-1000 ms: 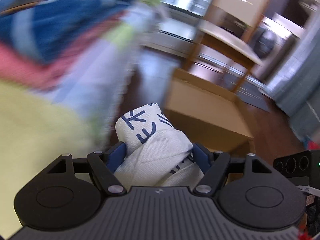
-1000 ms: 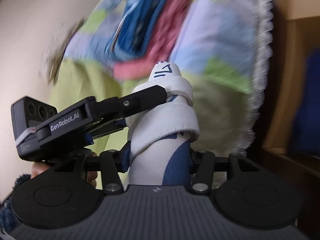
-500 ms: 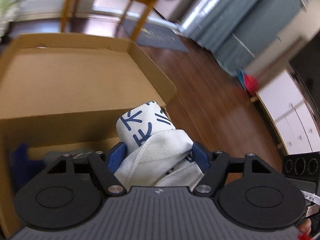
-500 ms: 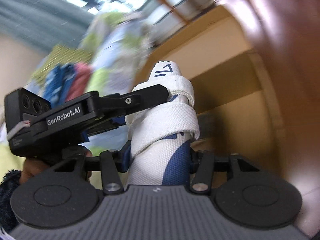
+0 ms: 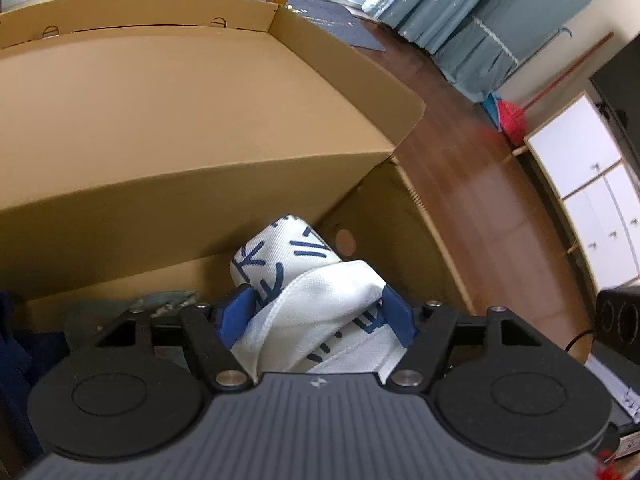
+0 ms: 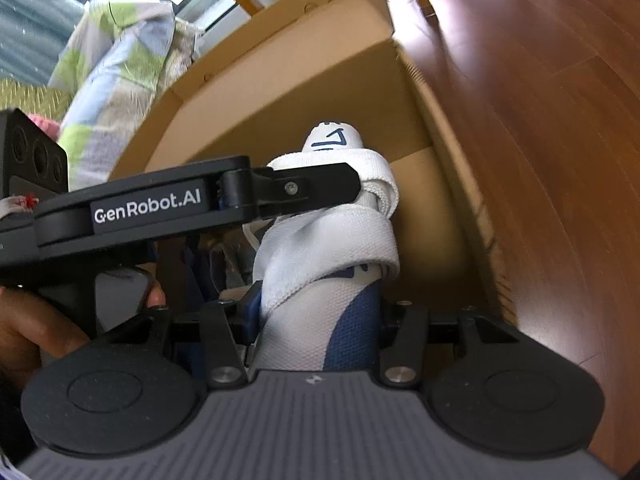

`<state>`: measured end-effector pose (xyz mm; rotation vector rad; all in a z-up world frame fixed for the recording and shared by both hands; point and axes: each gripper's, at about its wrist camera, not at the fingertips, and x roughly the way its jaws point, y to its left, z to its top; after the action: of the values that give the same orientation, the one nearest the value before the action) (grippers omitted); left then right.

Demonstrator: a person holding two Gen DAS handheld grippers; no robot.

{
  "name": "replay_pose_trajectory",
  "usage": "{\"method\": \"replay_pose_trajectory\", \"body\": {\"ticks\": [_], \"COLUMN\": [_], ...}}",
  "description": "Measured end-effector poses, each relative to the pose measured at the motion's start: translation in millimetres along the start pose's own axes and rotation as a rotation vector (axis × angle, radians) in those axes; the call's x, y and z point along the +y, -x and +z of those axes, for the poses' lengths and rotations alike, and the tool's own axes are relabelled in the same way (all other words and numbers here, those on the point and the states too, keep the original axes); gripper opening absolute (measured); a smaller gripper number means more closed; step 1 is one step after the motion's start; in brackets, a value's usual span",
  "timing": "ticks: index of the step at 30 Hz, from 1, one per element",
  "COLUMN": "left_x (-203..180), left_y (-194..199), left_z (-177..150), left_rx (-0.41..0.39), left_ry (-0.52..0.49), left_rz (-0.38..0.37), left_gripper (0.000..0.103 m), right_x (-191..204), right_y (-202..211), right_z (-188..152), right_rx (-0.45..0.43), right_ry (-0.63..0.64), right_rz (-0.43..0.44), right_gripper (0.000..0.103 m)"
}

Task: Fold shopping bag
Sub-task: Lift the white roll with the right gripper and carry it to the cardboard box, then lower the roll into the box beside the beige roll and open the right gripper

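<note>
- Both grippers are clamping the same rolled-up shopping bag (image 5: pixel 316 280), white cloth with blue marks, its handle strap wound round the roll.
- The left gripper (image 5: pixel 316 312) is grasping the bag between its blue pads (image 5: pixel 236 312); its jaws have just been closing a little further on the bundle, so the squeeze looks tighter, not looser.
- The right gripper (image 6: pixel 316 312) is clenched on the lower end of the roll, and its jaw spacing looks the same as a second ago.
- In the right wrist view the left gripper (image 6: pixel 344 188) is reaching in from the side, its finger lying across the upper part of the bag (image 6: pixel 332 240), with a person's hand (image 6: pixel 24 328) on its handle.
- What has changed: a second ago the views were sweeping past a patchwork quilt; now both are looking down into an open cardboard box (image 5: pixel 200 128), with the bundle hanging just above or inside its mouth.
- The quilt (image 6: pixel 120 64) is sitting off behind the box, and wooden floor (image 6: pixel 540 120) is running alongside.
- Some dark blue cloth (image 5: pixel 20 344) and a greenish item (image 5: pixel 168 300) are already lying in the box.
- My read: the folding itself looks finished, and this is the stowing step.
- Whether the roll is touching the box bottom, I cannot tell.
- Next would likely be easing both grips off so the roll stays wound.
</note>
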<state>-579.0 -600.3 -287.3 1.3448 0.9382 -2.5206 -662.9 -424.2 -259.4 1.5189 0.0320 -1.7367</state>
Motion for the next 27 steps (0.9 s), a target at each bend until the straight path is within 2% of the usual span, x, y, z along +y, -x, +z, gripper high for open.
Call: {"method": "replay_pose_trajectory", "body": {"ticks": [6,11,15,19,21,27], "left_x": [-0.4,-0.9,-5.0,-2.2,-2.2,-6.2], "left_y": [-3.3,-6.3,-6.3,-2.8,-2.2,-3.5], "left_z": [-7.9,-12.3,-17.8,-19.3,-19.4,-20.7], "left_rx": [0.047,0.062,0.076,0.078,0.079,0.083], "left_ry": [-0.096,-0.138,-0.193,-0.192,-0.198,-0.240], "left_rz": [0.043,0.043,0.049,0.040,0.039,0.042], "left_gripper": [0.066,0.067,0.067,0.067,0.067,0.067], "right_x": [9.3,16.8,23.7,35.1,43.5,71.7], "right_y": [-29.4,-40.6,-46.4,-46.7,-43.1,-19.1], "right_z": [2.8,-0.4,-0.3,-2.6,-4.0,-17.7], "right_rx": [0.079,0.122,0.169,0.201,0.204,0.147], "right_ry": [0.026,0.060,0.095,0.180,0.234,0.422], "right_rz": [-0.059,-0.103,-0.154,-0.209,-0.227,-0.260], "right_gripper": [0.046,0.047,0.054,0.060,0.064,0.063]}}
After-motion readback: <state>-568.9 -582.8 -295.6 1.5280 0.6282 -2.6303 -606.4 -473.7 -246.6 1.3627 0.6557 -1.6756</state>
